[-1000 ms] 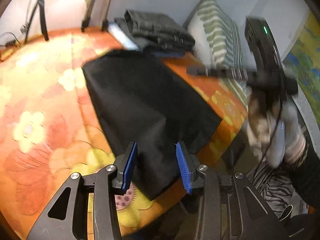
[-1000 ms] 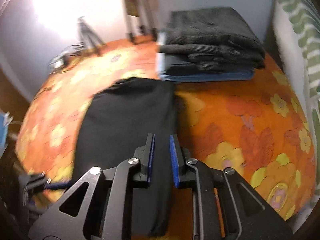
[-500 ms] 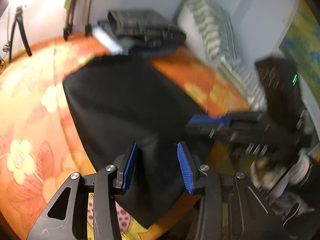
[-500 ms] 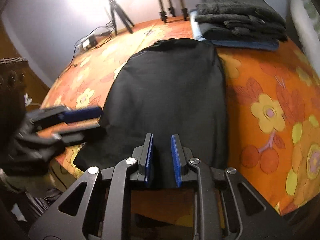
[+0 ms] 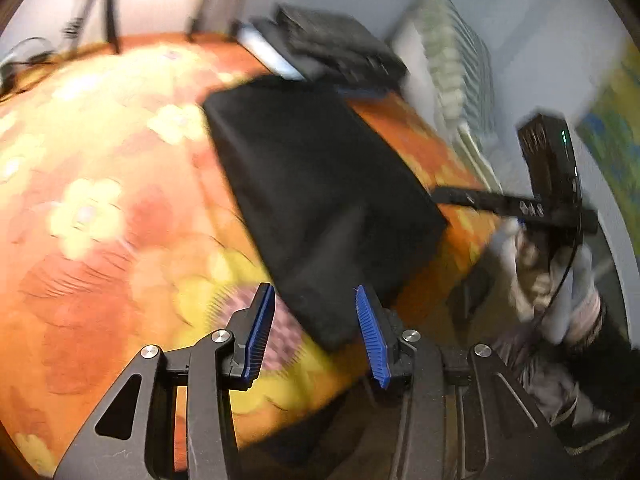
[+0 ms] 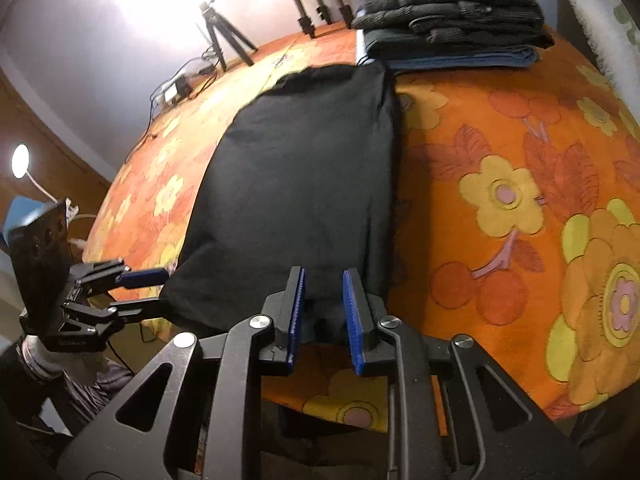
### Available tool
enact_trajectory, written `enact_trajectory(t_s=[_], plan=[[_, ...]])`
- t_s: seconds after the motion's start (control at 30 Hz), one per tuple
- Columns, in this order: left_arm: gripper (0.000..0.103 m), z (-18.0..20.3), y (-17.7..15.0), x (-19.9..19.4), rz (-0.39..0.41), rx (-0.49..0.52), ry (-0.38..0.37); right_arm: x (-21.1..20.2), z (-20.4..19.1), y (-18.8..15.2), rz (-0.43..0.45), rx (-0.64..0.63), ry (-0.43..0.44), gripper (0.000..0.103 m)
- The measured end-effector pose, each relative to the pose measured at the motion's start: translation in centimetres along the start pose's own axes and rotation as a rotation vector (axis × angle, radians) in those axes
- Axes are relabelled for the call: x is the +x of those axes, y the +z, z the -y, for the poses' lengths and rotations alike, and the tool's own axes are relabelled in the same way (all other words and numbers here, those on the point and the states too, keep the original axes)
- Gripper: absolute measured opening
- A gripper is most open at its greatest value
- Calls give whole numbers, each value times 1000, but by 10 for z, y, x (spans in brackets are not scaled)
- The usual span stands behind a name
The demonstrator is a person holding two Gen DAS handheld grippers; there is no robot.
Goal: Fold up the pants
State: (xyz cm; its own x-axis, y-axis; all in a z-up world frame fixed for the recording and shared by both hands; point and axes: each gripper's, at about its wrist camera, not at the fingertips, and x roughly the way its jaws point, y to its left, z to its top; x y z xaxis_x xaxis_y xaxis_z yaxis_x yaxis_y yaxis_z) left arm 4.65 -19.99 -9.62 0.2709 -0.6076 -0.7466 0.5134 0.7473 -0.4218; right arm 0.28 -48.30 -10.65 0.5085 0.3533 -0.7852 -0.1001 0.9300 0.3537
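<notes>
From my seat at the controls I see the black pants lying folded into a long dark panel on the orange floral bedspread, their near end at the edge of the bed closest to me and their far end almost touching the stack of folded clothes at the back. My right gripper points down at the near right corner of the pants; its blue pads are spreading apart at this moment, and a bit of the dark hem sits in the gap between them, but I see no pad pressing on the cloth, so I call it released. My left gripper hovers at the near left corner of the same garment; the left wrist view is smeared with blur, yet its jaws plainly stand apart, with the corner of the pants showing between and beyond the blue pads and nothing clamped. From the right wrist view I can see the left gripper from the side, its fingers reaching toward the left edge of the fabric, one finger above and one below the corner; whether they touch it I cannot tell. A gloved hand carries the right gripper at the right of the left wrist view. A striped pillow leans against the wall beside the clothes stack, and a small tripod stands near the far edge of the bed.
</notes>
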Motion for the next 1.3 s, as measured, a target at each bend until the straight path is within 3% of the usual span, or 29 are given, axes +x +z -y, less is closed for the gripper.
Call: enact_trajectory(t_s=[0.03,0.07,0.13,0.23,0.37,0.6,0.9,1.0,1.13,1.3], plan=[[42,-5,6,-5,25,-21,8,-2,2,6,20,-1,-20,58],[47,-13,15,-9,55,-60,17,-4,6,15,51,4,-52,66],[56,-24,28,-12,92,-134,22,-3,11,26,70,23,-66,67],[58,-38,48,-6,125,-215,11,13,24,44,48,79,-25,73],[60,-45,67,20,106,-240,25,37,34,60,0,79,-27,73],[60,-59,79,58,4,-301,26,60,50,73,-41,96,-14,74],[60,-65,82,64,11,-297,27,69,52,84,-24,96,34,74],[61,-66,83,66,22,-308,18,73,47,86,-39,87,49,63],[61,-64,84,70,30,-305,-17,81,41,87,-77,92,89,39],[61,-48,86,77,36,-239,-18,82,41,84,-58,115,96,38]])
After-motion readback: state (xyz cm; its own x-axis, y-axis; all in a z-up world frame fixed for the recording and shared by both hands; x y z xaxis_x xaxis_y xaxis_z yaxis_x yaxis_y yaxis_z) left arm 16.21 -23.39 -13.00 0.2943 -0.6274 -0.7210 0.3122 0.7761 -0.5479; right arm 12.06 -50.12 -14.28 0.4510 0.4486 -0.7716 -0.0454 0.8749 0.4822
